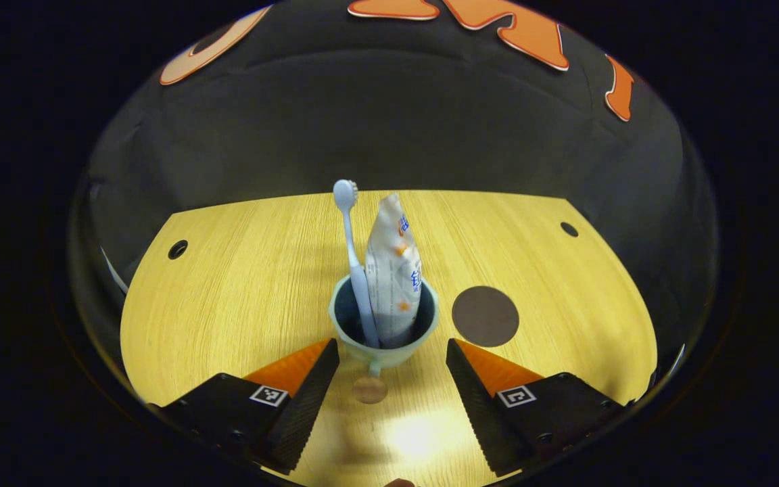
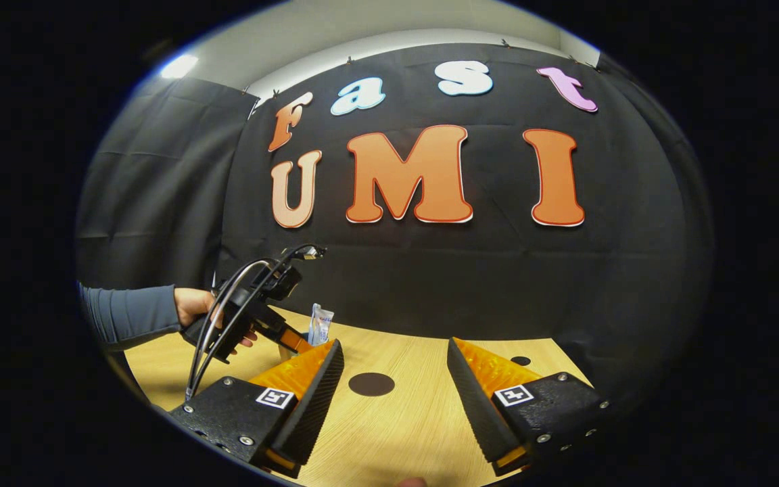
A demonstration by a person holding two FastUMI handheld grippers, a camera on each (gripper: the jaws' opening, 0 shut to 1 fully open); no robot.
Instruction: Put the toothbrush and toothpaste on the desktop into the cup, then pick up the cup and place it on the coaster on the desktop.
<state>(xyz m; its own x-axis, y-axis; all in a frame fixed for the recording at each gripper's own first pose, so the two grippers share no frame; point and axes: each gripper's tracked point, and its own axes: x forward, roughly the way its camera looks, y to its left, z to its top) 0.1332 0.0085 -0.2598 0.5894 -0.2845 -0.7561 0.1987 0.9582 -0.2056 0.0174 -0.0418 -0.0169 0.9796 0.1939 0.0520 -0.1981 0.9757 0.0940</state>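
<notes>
While we look along the left gripper's fingers, these lines give what lies before us.

Left gripper point(image 1: 393, 352): we see its two fingers spread wide at the bottom of the left gripper view, released and gripping nothing, one on each side of the cup. In the right gripper view we see it at the left middle of the frame, held by a hand point(image 2: 203, 314) with a grey sleeve point(image 2: 129, 314).

Cup point(image 1: 384, 323): it stands upright on the desktop at the centre of the left gripper view, near the fingers but apart from them, with its small handle pointing toward the bottom of the frame.

Toothbrush point(image 1: 354, 260): upright in the cup, on its left side, head uppermost.

Toothpaste point(image 1: 394, 270): a pale tube standing in the cup, just right of the toothbrush. We glimpse its top beside the left gripper in the right gripper view.

Coaster point(image 1: 485, 316): a dark round disc lying flat on the desktop, just right of the cup and not touching it.

Desktop point(image 1: 241, 284): light wood grain, with a small dark hole near each far corner.

Right gripper point(image 2: 395, 375): we see its fingers wide apart at the bottom of the right gripper view, released, above the desktop, with the coaster lying between them, farther off.
</notes>
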